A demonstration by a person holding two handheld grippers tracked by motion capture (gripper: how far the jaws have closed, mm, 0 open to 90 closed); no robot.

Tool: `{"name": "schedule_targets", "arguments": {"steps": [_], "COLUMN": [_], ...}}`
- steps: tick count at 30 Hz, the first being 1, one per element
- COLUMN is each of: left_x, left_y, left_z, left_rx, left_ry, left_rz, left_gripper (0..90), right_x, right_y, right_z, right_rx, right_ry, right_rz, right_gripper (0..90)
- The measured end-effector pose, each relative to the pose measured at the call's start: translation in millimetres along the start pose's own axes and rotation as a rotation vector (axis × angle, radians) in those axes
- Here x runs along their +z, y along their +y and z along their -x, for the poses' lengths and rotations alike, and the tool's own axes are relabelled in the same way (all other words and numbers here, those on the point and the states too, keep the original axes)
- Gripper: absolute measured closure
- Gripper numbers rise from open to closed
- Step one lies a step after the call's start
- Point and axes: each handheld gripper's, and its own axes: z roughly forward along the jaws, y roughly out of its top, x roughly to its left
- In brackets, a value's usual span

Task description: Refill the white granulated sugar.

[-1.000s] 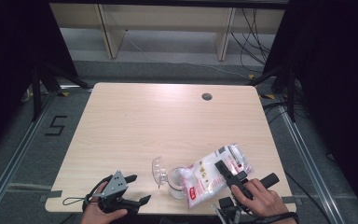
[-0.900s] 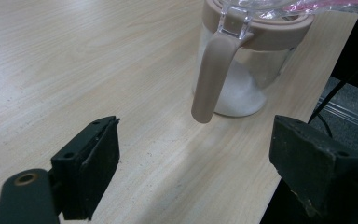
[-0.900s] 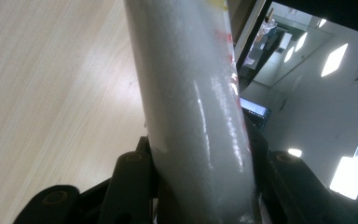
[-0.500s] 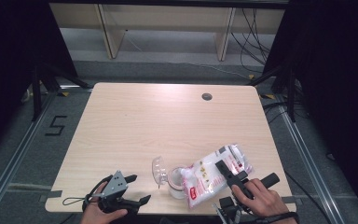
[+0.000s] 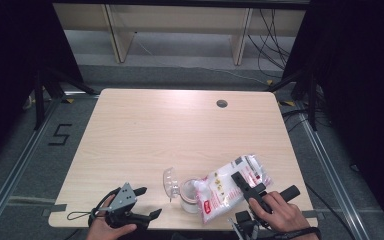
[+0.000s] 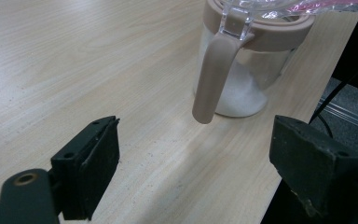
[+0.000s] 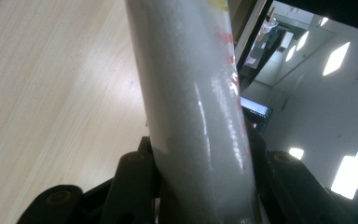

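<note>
- The right tongs (image 5: 244,183) are clamped on a plastic bag (image 5: 232,185) of white granules, gripping it across its width near the right front corner of the surface (image 5: 180,130).
- In the right gripper view the bag (image 7: 196,107) rises between the two black jaws, which press on it from either side.
- The bag is tilted, its lower end down over the mouth of a clear jar (image 5: 189,196) with a beige rim (its clear lid (image 5: 170,182) stands flipped open to the left).
- The jar stands close to the front edge of the surface, between the two hands.
- In the left gripper view the jar (image 6: 242,70) shows a beige handle (image 6: 212,77) hanging down its side and a layer of white granules in the bottom.
- The left tongs (image 5: 142,205) are open with nothing between them, resting low at the front left, apart from the jar; in the left gripper view the jaws stand wide, with bare wood between them.
- Against the frames from a second ago, nothing has visibly shifted: bag, jar, lid and both hands sit in the same places, and the tilt of the bag looks the same.
</note>
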Motion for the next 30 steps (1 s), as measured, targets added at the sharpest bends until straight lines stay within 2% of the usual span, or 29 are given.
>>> {"name": "schedule_targets", "arguments": {"steps": [1, 3, 10, 11, 12, 16, 25, 27, 30], "left_x": [0.0, 0.1, 0.7, 0.7, -0.4, 1.1, 1.4, 0.1, 0.0], "left_y": [0.0, 0.0, 0.0, 0.0, 0.0, -0.2, -0.4, -0.1, 0.0], "left_z": [0.0, -0.1, 0.7, 0.5, -1.1, 0.7, 0.4, -0.5, -0.3], "left_rx": [0.000, 0.000, -0.009, -0.007, 0.013, -0.010, -0.009, 0.005, 0.004], "left_ry": [0.000, 0.000, -0.001, -0.001, 0.010, -0.001, -0.002, 0.002, 0.007], "left_rz": [0.000, 0.001, 0.008, 0.007, -0.012, 0.009, 0.010, -0.004, -0.003], "left_gripper": [15.8, 15.8, 15.8, 15.9, 15.8, 15.8, 15.8, 15.8, 15.8], "right_x": [0.5, -0.5, -0.4, -0.4, -0.4, -0.5, -0.3, 0.0, 0.6], "right_y": [-0.1, -0.1, 0.2, 0.2, 0.2, 0.1, 0.0, -0.1, -0.4], "right_z": [1.0, -0.9, 0.0, 0.3, 0.3, 0.4, 0.9, 1.3, 1.2], "right_rx": [-0.011, 0.012, 0.007, 0.006, 0.005, 0.005, 0.006, 0.000, 0.003], "right_ry": [-0.003, 0.003, 0.005, 0.007, 0.005, 0.006, 0.010, 0.009, 0.002], "right_rz": [0.007, -0.007, -0.004, -0.004, -0.004, -0.004, -0.005, -0.002, 0.004], "right_gripper": [67.1, 67.2, 67.5, 67.5, 67.5, 67.6, 67.7, 67.7, 67.7]}}
